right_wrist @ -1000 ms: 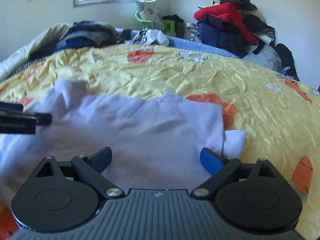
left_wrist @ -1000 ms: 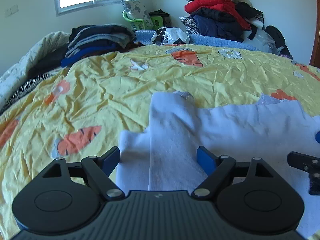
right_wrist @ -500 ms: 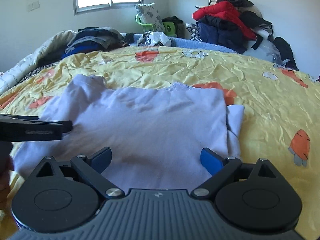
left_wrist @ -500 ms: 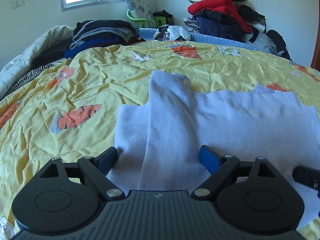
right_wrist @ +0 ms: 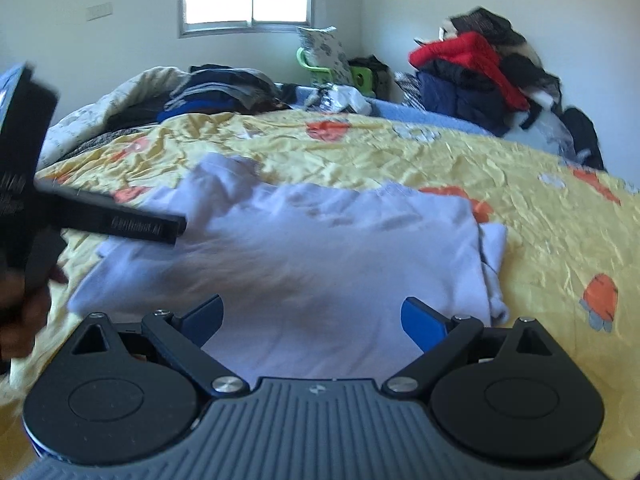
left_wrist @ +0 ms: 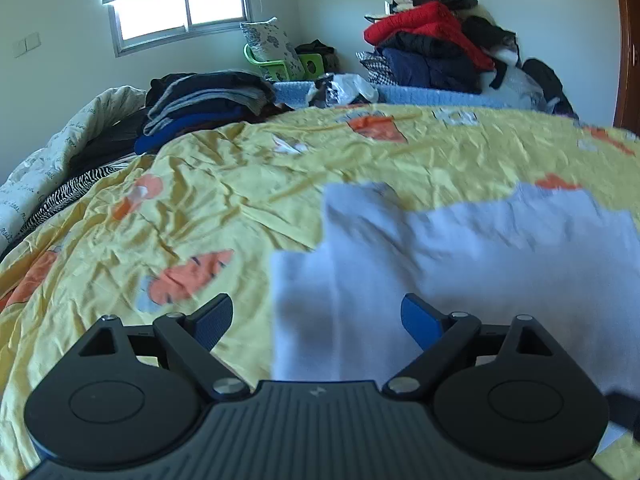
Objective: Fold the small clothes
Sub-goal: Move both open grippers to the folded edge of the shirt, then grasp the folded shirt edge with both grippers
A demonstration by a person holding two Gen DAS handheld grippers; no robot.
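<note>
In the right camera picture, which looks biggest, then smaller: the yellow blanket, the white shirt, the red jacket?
1. yellow blanket
2. white shirt, though it lies nearest the camera
3. red jacket, far off

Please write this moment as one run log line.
left gripper: open, empty | right gripper: open, empty | shirt: flat on bed

Black grippers (left_wrist: 318,318), blue-padded jaws, silver screws.

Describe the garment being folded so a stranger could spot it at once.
Find the bed's yellow cover with orange prints. Near its front edge lies a pale lilac top, partly folded. It is the only garment on the yellow; the dark stack and red-topped heap sit beyond.
</note>
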